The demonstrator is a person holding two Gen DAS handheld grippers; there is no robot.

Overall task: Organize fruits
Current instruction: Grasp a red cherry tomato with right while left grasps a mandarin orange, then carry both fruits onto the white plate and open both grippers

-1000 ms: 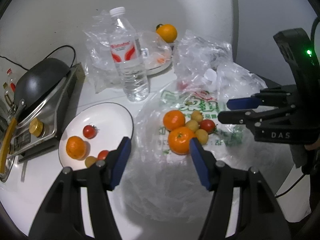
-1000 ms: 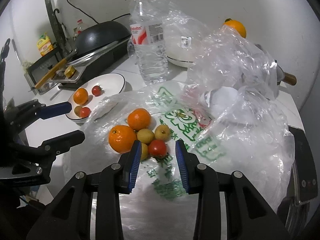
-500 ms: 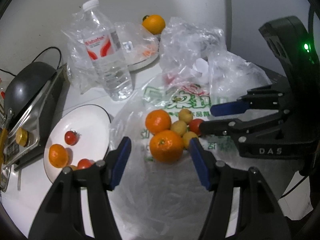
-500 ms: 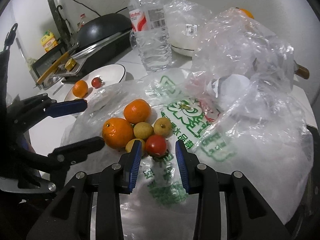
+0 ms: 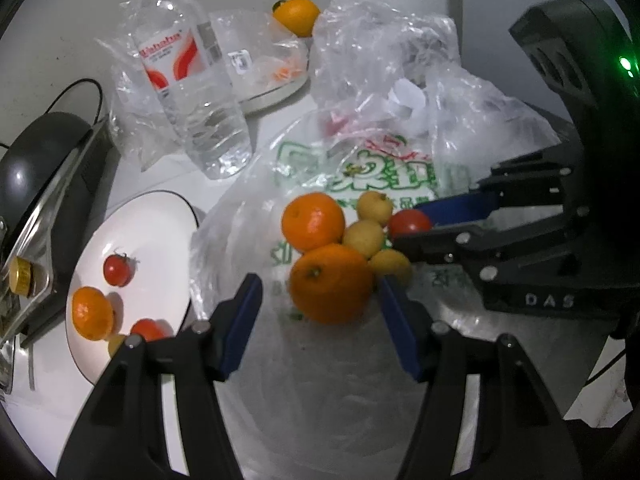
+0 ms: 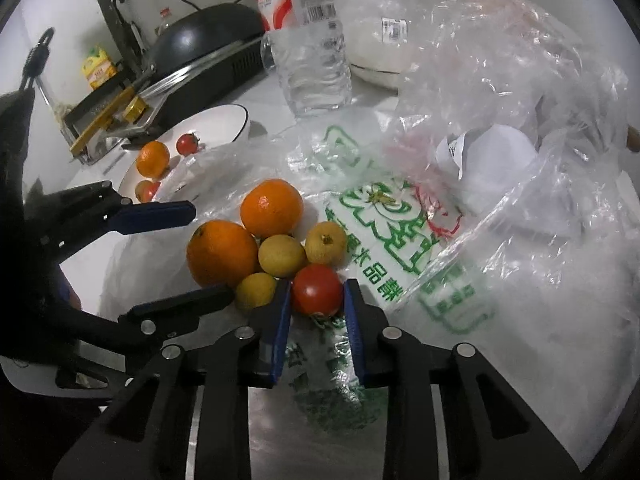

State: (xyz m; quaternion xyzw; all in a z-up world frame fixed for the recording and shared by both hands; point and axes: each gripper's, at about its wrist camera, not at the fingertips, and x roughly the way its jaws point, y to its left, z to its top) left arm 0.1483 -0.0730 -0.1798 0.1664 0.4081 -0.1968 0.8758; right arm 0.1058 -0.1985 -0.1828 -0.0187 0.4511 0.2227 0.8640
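A pile of fruit lies on a printed plastic bag: two oranges, three small yellow fruits and a red tomato. My left gripper is open, its blue pads on either side of the nearer orange, apart from it. My right gripper is open with its pads close on both sides of the tomato, which also shows in the left wrist view. A white plate to the left holds an orange, two tomatoes and a yellow fruit.
A water bottle stands behind the plate. Crumpled clear bags rise at the right. Another orange sits on a far dish. A black wok on a cooker is at the left.
Both grippers have moved in on the fruit pile. The left one now flanks the nearer orange; the right one now has the tomato between its pads.
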